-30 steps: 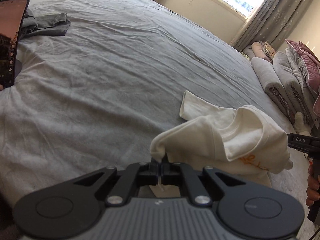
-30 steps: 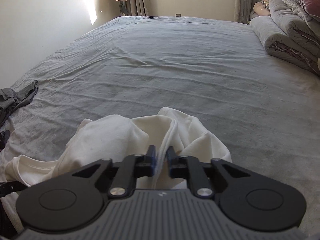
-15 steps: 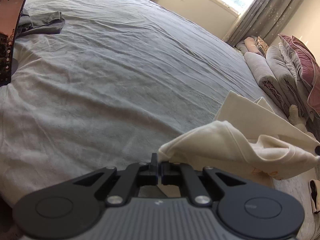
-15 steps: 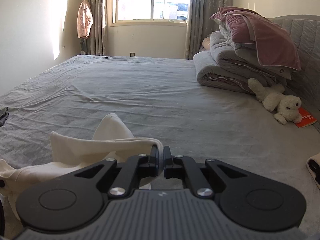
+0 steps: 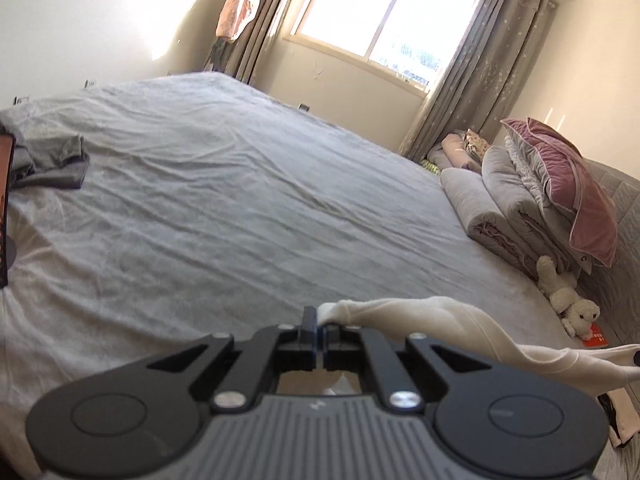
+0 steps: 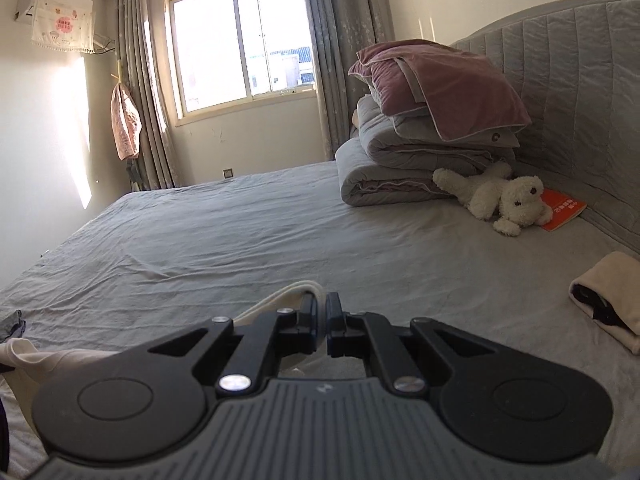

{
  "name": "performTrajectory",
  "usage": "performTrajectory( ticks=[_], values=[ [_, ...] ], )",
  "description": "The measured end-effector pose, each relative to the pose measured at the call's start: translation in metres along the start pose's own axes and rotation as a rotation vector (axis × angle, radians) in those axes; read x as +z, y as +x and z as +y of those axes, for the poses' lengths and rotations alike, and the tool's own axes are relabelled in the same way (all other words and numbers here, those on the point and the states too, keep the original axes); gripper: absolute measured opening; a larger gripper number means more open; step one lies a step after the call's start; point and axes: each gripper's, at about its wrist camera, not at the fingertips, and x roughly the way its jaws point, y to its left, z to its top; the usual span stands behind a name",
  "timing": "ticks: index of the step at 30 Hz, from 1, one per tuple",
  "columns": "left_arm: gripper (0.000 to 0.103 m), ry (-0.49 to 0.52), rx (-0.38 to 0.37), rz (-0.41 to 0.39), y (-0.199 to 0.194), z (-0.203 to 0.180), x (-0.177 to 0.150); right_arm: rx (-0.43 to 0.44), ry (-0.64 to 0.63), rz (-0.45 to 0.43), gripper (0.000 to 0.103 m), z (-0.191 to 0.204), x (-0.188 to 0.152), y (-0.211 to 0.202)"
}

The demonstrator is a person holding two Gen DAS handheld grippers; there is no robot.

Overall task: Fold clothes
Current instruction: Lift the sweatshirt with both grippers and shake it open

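My left gripper (image 5: pixel 320 326) is shut on the edge of a cream white shirt (image 5: pixel 452 326), which stretches off to the right above the grey bed (image 5: pixel 240 208). My right gripper (image 6: pixel 323 320) is shut on another edge of the same shirt (image 6: pixel 276 302), whose cloth trails down to the left in the right wrist view. The shirt is held up between the two grippers; most of it hangs below the views and is hidden by the gripper bodies.
A grey garment (image 5: pixel 48 160) lies at the bed's far left. Folded quilts and a pink pillow (image 6: pixel 432 128) are stacked by the headboard, with a white plush dog (image 6: pixel 500 200) and an orange booklet (image 6: pixel 564 208). A folded cream garment (image 6: pixel 608 300) lies at the right.
Both grippers have risen and tilted up, lifting the shirt off the bed and pulling it taut between them. The views now show the window and the headboard.
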Motion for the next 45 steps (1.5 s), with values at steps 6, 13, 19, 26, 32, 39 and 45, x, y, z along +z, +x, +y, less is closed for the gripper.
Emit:
performTrajectory(
  ticks=[6,13,19,26,32,39,45],
  values=[
    [0.002,0.065,-0.035,-0.163,-0.033,-0.038,0.052,0.003,-0.034,-0.165,0.004,0.007,0.04,-0.034],
    [0.002,0.138,-0.081,-0.338,-0.084,-0.079,0.091,0.003,-0.061,-0.316,0.004,0.005,0.075,-0.074],
    [0.002,0.157,-0.123,-0.436,-0.127,-0.096,0.108,0.019,-0.063,-0.405,0.004,-0.003,0.095,-0.105],
    [0.002,0.192,-0.13,-0.509,-0.163,-0.106,0.115,0.023,-0.092,-0.473,0.004,-0.002,0.106,-0.131],
    [0.002,0.223,-0.12,-0.538,-0.183,-0.111,0.122,0.033,-0.099,-0.484,0.004,0.0,0.108,-0.133],
    [0.002,0.252,-0.082,-0.504,-0.176,-0.109,0.126,0.039,-0.099,-0.44,0.004,0.004,0.104,-0.112],
    [0.002,0.261,-0.014,-0.397,-0.108,-0.103,0.127,0.037,-0.089,-0.338,0.004,0.009,0.093,-0.067]
  ],
)
